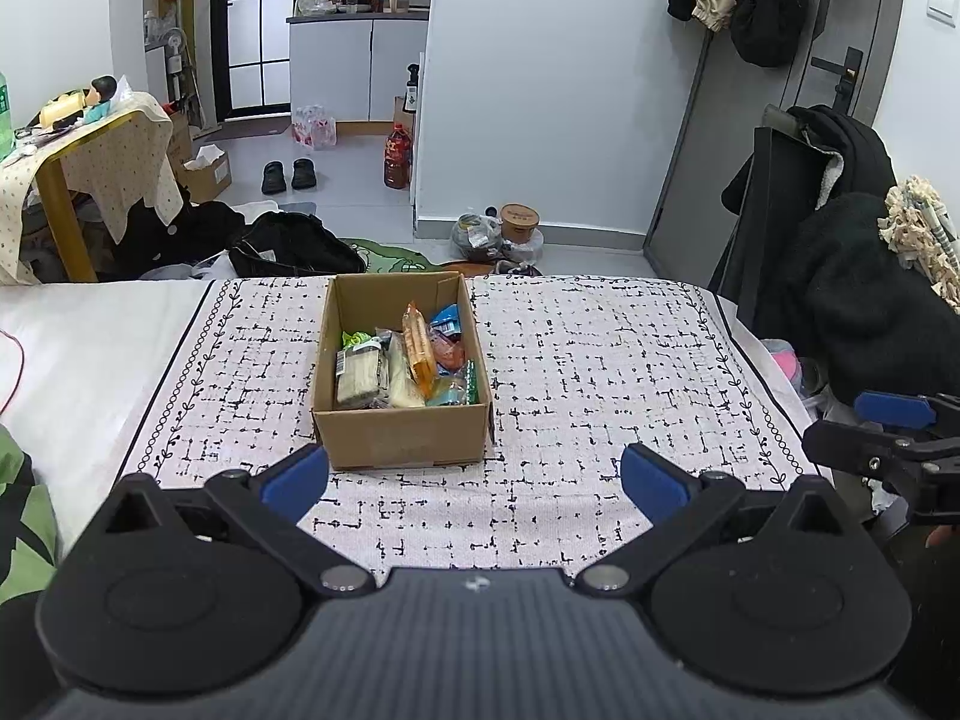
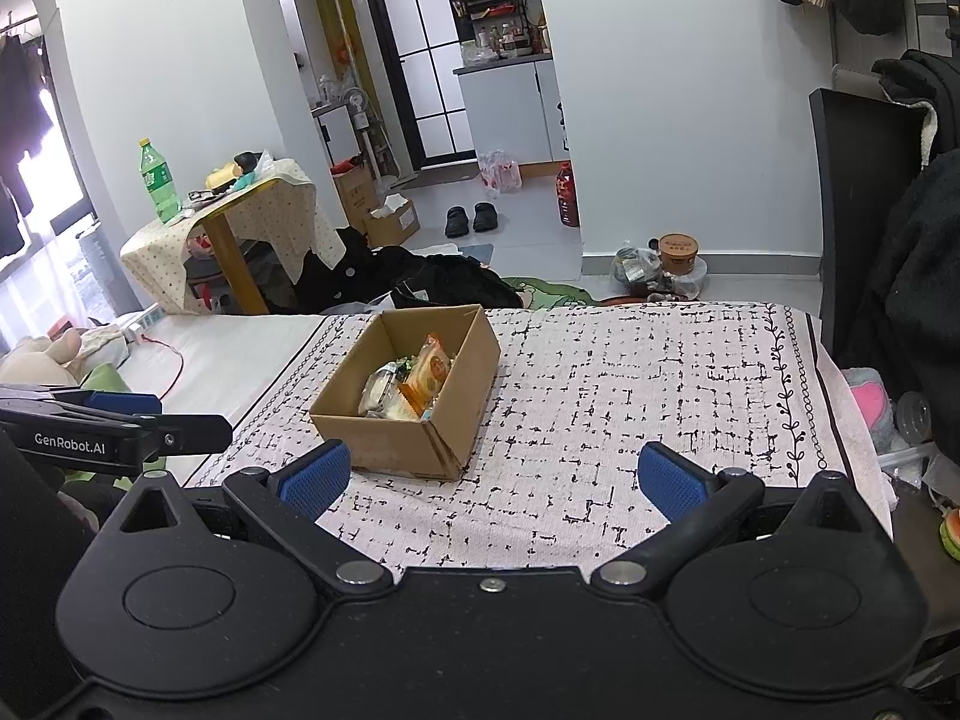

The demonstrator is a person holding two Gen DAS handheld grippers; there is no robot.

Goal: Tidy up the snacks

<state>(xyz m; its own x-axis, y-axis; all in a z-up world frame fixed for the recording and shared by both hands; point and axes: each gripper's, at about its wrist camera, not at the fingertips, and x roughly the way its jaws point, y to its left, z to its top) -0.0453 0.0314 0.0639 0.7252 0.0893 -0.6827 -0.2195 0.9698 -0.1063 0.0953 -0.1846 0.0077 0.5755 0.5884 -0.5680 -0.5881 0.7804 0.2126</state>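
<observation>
A brown cardboard box (image 1: 396,438) stands on a patterned white cloth (image 1: 600,360) and holds several snack packets (image 1: 414,354), among them an orange one standing on edge. My left gripper (image 1: 474,483) is open just in front of the box, with nothing between its blue pads. In the right wrist view the same box (image 2: 390,438) sits ahead and to the left, snacks (image 2: 420,378) inside. My right gripper (image 2: 492,480) is open and empty above the cloth (image 2: 630,390), to the right of the box. Each gripper shows at the edge of the other's view.
The cloth covers a bed whose far edge drops to a grey floor with black bags (image 1: 294,252), slippers (image 1: 288,174) and a red bottle (image 1: 397,157). A draped side table (image 2: 240,222) stands left. Dark clothing (image 1: 870,300) piles up at the right.
</observation>
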